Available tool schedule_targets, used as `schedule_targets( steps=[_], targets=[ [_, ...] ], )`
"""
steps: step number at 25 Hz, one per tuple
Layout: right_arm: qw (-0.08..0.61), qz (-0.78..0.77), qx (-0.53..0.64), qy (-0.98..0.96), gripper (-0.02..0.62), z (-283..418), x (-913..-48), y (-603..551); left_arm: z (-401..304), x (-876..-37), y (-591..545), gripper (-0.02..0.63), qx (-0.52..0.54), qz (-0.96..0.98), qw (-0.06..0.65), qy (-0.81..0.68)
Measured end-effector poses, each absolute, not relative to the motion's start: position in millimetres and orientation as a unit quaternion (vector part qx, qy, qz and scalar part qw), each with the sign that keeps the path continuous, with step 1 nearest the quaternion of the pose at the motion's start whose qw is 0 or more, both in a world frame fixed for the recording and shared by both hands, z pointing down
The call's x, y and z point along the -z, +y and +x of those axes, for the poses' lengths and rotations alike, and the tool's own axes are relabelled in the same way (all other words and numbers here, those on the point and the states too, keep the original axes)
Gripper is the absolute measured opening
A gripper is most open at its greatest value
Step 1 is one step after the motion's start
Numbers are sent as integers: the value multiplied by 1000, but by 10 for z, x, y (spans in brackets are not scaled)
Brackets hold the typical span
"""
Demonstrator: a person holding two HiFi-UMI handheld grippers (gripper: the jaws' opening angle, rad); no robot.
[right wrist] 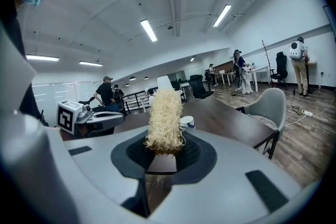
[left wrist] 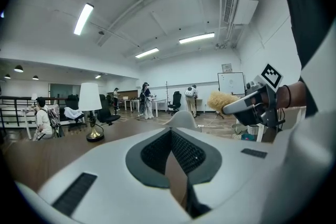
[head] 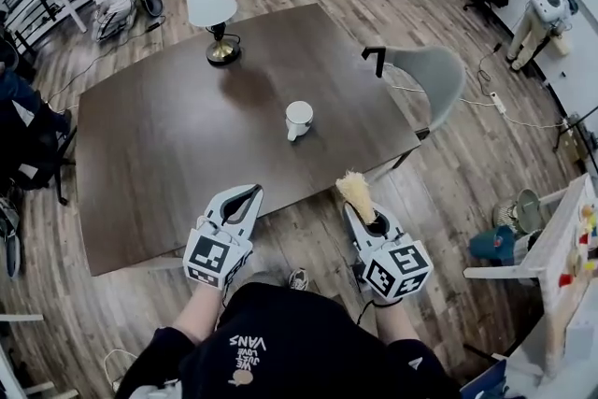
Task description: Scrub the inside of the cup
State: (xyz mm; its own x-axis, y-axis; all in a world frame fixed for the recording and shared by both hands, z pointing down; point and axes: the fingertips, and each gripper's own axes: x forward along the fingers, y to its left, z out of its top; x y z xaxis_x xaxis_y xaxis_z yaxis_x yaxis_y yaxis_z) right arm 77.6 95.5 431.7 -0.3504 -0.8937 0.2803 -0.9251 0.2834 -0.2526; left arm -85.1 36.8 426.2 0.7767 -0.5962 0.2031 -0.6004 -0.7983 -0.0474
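Left gripper [head: 250, 193] jaws clenched empty, right gripper [head: 364, 220] grasping 1 scrubber [head: 355, 192] (straw-coloured), 1 cup [head: 298, 119] on table [head: 168, 145]

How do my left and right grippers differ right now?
The right gripper is shut on a straw-coloured brush, bristles outward; the left gripper is shut on nothing. In the head view the left gripper's tip overlaps the table edge; the right gripper stops short of it. Both are apart from the cup.

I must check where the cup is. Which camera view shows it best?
The head view: the cup sits whole and unhidden on the table. In the right gripper view, the brush covers part of it. The left gripper view does not show it.
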Motion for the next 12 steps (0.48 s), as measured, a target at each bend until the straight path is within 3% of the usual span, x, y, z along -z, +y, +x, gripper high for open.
schedule_targets(
  steps=[12],
  targets=[
    [51, 542, -199, -815, 74, 1023, -4402, 322, -512, -4394, -150, 11, -118, 936, 23, -330]
  ],
)
